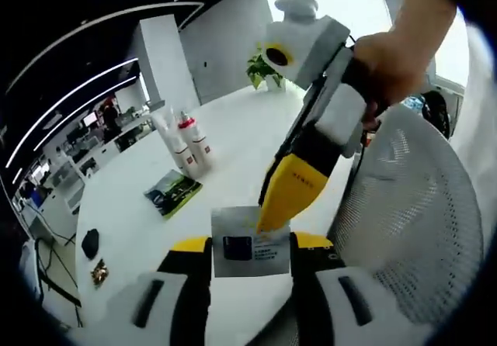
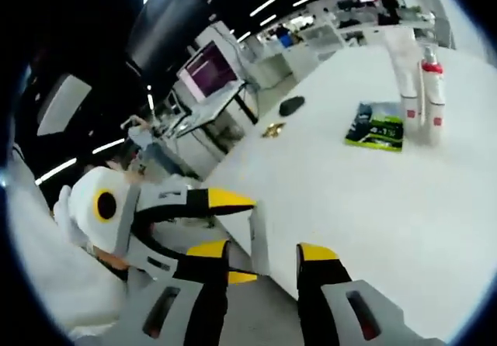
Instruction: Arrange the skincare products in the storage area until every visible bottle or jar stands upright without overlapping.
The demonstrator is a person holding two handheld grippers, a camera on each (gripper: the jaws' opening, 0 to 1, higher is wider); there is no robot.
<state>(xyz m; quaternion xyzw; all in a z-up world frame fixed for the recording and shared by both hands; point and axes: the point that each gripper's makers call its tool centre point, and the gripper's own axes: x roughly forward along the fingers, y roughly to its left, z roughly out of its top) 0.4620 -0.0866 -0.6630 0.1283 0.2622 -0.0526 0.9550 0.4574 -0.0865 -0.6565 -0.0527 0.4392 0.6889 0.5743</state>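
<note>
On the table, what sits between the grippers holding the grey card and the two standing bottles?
In the left gripper view, a green-and-black packet lies flat on the white table, between the grey card and the two bottles. Otherwise that stretch is bare tabletop.

An open-plan office: a long white worktop (image 1: 233, 144), a lit monitor (image 2: 208, 70) on a desk behind it, rows of further desks under strip ceiling lights (image 1: 70, 98) (long curved bands), a mesh chair (image 1: 411, 222), a potted plant (image 1: 264, 70).

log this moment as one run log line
left gripper: shut on card | right gripper: open, at card | bottles: two upright, side by side | packet: flat on table
</note>
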